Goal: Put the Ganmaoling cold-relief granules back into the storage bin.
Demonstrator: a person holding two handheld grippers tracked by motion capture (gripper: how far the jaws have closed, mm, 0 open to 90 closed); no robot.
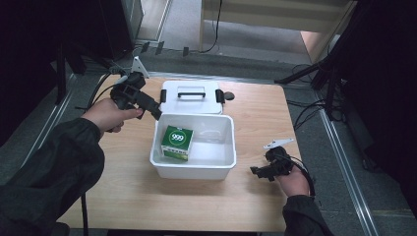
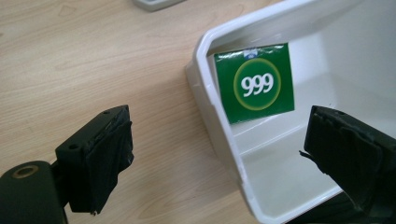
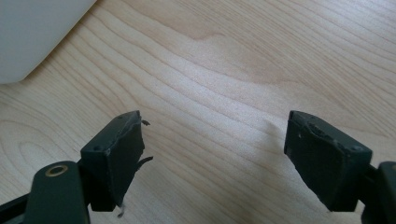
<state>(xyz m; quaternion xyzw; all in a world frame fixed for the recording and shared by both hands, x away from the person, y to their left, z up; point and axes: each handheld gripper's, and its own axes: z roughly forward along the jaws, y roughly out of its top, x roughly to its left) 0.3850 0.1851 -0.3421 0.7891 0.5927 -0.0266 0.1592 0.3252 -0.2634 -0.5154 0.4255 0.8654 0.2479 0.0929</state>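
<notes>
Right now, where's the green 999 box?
In the high view, the green 999 box sits inside the white bin, against its left wall, with the lid lying just behind the bin.

High view overhead; gripper views close — white bin shared.

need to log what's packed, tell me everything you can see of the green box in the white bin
The green box is a small carton, cardboard by the look, with a white "999" in a ringed circle on its face. It looks closed and rests inside the white bin at its left end, near or against that wall. Neither gripper touches it.
</notes>
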